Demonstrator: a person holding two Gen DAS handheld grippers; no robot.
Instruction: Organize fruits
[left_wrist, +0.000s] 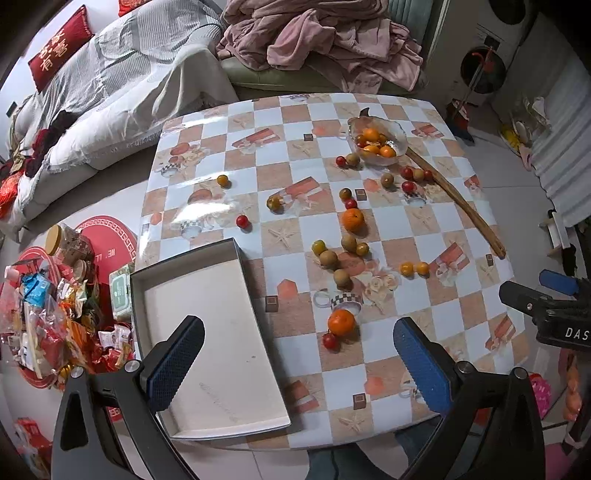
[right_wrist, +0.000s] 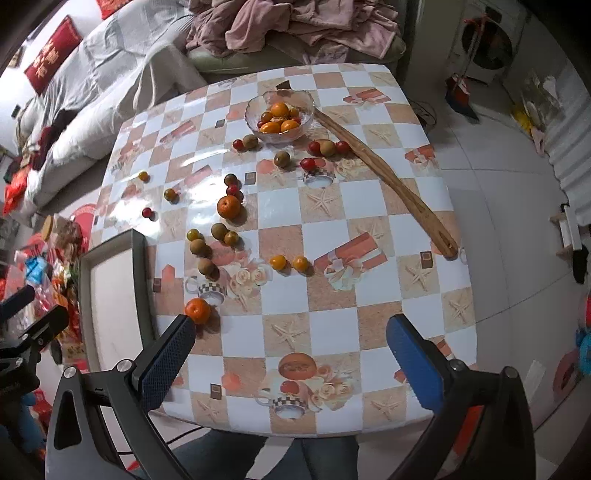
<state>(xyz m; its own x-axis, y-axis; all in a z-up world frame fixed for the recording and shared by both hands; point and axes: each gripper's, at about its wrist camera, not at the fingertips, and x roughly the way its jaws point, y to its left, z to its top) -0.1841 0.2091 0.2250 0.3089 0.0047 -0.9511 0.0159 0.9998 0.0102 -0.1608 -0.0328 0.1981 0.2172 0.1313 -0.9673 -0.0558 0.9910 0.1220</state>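
Left wrist view: barely started imo. Glass bowl (left_wrist: 376, 142) holds a few fruits, most scattered on the tabletop (left_wrist: 406, 362), tray (left_wrist: 207, 332) empty. Left gripper (left_wrist: 299, 365) and right gripper (right_wrist: 291, 365) both spread, holding nothing.

Readable text in the two wrist views

The red cushion (left_wrist: 61, 48) on the grey-covered sofa carries yellow Chinese characters, the lower pair reading "有喜"; the upper pair is too distorted to read. A round red mat (left_wrist: 110, 243) on the floor beside the counter shows white letters "WE. LL", seen upside down. The black body of the right claw (left_wrist: 565, 317), at the edge of the left wrist view, bears white letters "DAS", cut off by the frame. A green packet's (left_wrist: 121, 291) label is too small to read.
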